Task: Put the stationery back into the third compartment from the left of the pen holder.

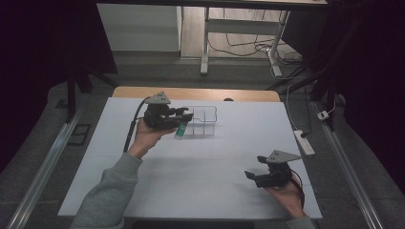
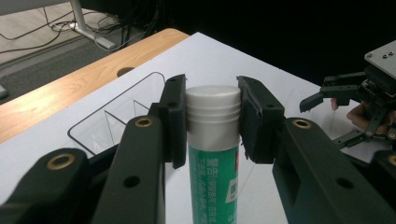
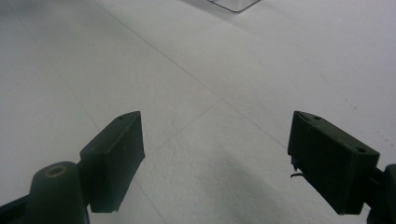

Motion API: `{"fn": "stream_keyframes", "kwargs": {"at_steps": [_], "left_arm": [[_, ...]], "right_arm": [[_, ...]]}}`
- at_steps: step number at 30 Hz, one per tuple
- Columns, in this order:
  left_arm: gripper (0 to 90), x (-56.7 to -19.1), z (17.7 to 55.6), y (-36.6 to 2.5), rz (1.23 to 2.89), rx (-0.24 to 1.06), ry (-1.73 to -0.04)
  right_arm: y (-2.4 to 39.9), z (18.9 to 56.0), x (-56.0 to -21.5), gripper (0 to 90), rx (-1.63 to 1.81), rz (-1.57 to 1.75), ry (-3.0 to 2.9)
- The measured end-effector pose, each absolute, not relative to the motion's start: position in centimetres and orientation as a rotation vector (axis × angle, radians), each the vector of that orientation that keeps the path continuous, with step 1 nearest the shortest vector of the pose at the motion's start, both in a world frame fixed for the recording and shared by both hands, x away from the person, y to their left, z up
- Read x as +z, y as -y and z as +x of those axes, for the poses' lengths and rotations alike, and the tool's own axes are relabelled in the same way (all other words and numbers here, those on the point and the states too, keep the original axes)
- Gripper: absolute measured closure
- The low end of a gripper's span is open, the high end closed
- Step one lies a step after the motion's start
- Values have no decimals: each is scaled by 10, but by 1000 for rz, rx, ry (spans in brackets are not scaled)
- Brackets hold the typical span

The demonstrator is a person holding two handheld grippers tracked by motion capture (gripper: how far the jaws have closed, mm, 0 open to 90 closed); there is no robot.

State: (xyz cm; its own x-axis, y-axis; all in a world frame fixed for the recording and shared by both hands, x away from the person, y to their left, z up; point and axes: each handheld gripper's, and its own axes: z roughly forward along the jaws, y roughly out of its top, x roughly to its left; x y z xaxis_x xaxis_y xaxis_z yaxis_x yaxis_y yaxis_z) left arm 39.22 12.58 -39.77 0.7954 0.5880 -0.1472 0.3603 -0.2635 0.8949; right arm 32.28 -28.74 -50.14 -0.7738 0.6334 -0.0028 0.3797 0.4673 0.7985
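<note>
High view: the left claw (image 1: 184, 116) sits toward the far edge of the white table (image 1: 215, 191), left of its middle, held up in a hand with a grey sleeve. It is clamped on a green tube (image 1: 181, 130) with a white cap, which hangs down from the claw just in front of a clear divided tray (image 1: 206, 119) (the tray stands near the far edge, about midway along it). The right claw (image 1: 253, 175) rests low near the near right corner, well apart from tube and tray, its jaws spread.

Left gripper view: both pads of the left claw (image 2: 212, 122) press on the ribbed white cap of the green tube (image 2: 213, 186), which stands upright between them. The clear tray (image 2: 116, 121) lies beyond at left, close to the wooden far edge. The other claw (image 2: 322, 95) shows farther off at right.

Right gripper view: the right claw (image 3: 215, 158) stands wide, nothing between its jaws, bare white table (image 3: 196, 70) below; a corner of the clear tray (image 3: 231, 4) peeks in at the top.
</note>
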Motion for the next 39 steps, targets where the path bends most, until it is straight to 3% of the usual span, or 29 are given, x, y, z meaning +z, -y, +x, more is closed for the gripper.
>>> {"fn": "stream_keyframes", "kwargs": {"at_steps": [39], "left_arm": [[640,-394,450,-89,1877,306,-743]], "right_arm": [[288,324,-503,181,1199,870,-2422]]}}
